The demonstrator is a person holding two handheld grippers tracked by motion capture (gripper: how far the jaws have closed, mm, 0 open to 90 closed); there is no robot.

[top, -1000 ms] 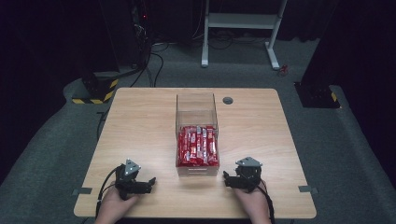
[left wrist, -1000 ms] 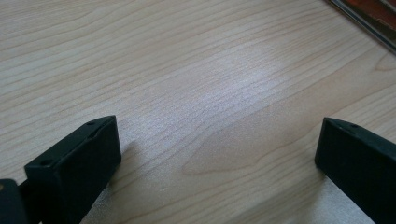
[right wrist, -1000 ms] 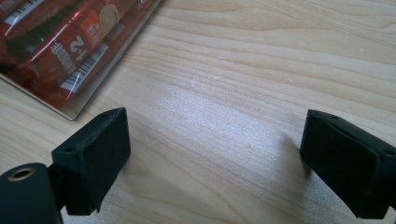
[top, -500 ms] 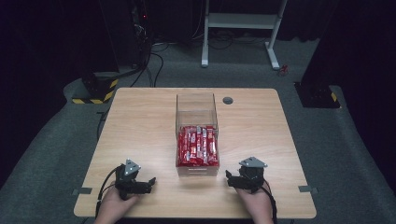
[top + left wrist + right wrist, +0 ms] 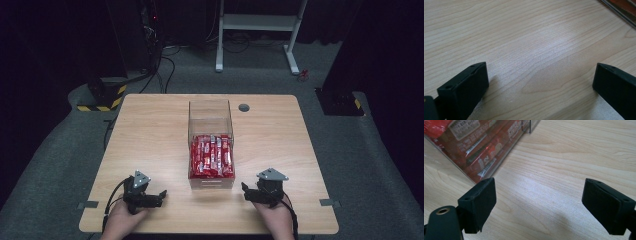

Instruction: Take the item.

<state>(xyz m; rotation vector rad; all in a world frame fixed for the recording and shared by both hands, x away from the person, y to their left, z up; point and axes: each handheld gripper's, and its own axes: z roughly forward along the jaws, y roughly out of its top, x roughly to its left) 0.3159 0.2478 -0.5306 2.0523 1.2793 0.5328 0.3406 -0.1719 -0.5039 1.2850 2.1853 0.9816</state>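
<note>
A wooden table (image 5: 150, 135) carries a clear plastic box (image 5: 210, 145) at its middle, long axis running away from the person. The near half of the box is packed with red packets (image 5: 212, 156) lying side by side; the far half holds nothing visible. A small dark round cap (image 5: 244, 107) sits in the tabletop beyond the box, near the far edge.

Both hands rest low at the near edge of the table, 1 on each side of the box and well apart from it. The left hand (image 5: 120, 220) comes up from the bottom and holds the left gripper (image 5: 161, 196) lying close to the tabletop, pointing to the right toward the box's near end. Its 2 black jaws stand wide apart over bare wood in the left gripper view, with nothing between them.

The right hand (image 5: 274, 220) holds the right gripper (image 5: 245, 189) just off the box's near right corner, tips aimed left toward it. In the right gripper view its jaws are likewise spread wide and empty, the wood grain showing between them, and the box wall with the red packets behind it lies just beyond the left jaw.
</note>
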